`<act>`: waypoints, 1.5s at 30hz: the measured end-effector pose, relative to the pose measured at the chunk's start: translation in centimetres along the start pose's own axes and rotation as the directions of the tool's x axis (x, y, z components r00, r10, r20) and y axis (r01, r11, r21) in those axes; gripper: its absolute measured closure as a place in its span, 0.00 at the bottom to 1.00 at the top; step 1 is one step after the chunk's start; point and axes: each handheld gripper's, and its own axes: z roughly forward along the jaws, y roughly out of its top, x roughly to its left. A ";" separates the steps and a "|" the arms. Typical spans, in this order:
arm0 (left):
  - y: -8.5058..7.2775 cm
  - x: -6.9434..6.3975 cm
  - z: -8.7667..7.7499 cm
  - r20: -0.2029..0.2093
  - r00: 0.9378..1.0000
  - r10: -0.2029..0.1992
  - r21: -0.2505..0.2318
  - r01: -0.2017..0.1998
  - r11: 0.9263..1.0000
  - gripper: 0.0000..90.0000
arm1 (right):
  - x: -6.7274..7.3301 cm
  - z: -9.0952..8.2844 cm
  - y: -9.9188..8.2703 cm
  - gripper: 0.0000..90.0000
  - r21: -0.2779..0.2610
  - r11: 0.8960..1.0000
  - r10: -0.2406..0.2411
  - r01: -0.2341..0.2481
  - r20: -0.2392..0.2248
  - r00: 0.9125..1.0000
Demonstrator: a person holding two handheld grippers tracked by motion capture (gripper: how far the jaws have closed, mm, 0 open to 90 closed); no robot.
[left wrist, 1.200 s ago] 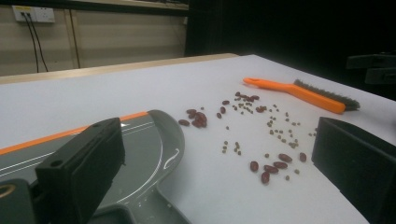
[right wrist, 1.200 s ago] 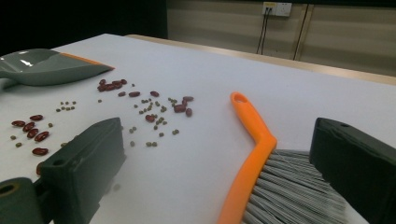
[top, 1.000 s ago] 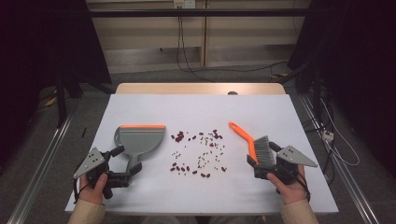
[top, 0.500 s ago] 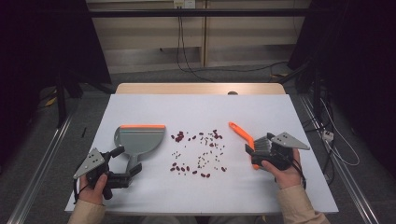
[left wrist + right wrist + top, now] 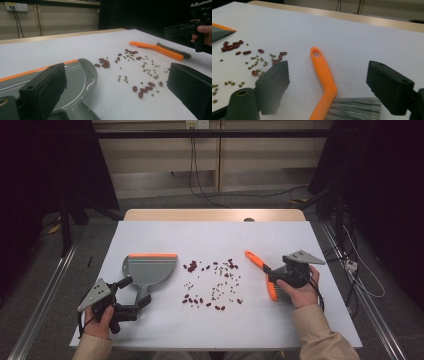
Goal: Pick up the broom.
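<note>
On the white surface (image 5: 215,240), the right gripper (image 5: 327,87) straddles the orange plastic brush with grey bristles (image 5: 324,82); its fingers have just been closing but stand apart, not touching the handle between them. The left gripper (image 5: 131,296) holds its fingers wide over the grey plastic dustpan with an orange lip (image 5: 149,270). Scattered red and green beans (image 5: 212,282) lie between dustpan and brush.

- The right claw (image 5: 274,279) has moved up the table from the brush's bristle end to over its orange handle (image 5: 323,75).
- Its jaws have just been closing, with the handle between them, untouched.
</note>
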 end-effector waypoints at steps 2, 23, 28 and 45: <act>0.0 0.0 0.0 0.000 1.000 -0.003 0.002 0.003 1.000 0.02 | -0.2 0.5 0.1 0.27 0.024 1.000 -0.005 0.005 -0.008 1.000; -0.1 0.1 0.1 0.004 1.000 0.000 0.009 0.000 1.000 0.02 | -0.9 4.2 -0.1 0.52 0.220 0.975 -0.009 0.004 0.021 1.000; -0.1 0.1 0.1 0.006 1.000 -0.002 0.008 0.002 1.000 0.02 | -1.2 4.9 -0.3 0.64 0.249 0.968 0.012 -0.012 -0.001 1.000; -0.1 0.1 0.2 0.009 1.000 -0.004 0.017 0.004 1.000 0.02 | -1.0 5.1 -0.4 0.75 0.341 0.939 0.061 -0.050 -0.024 0.998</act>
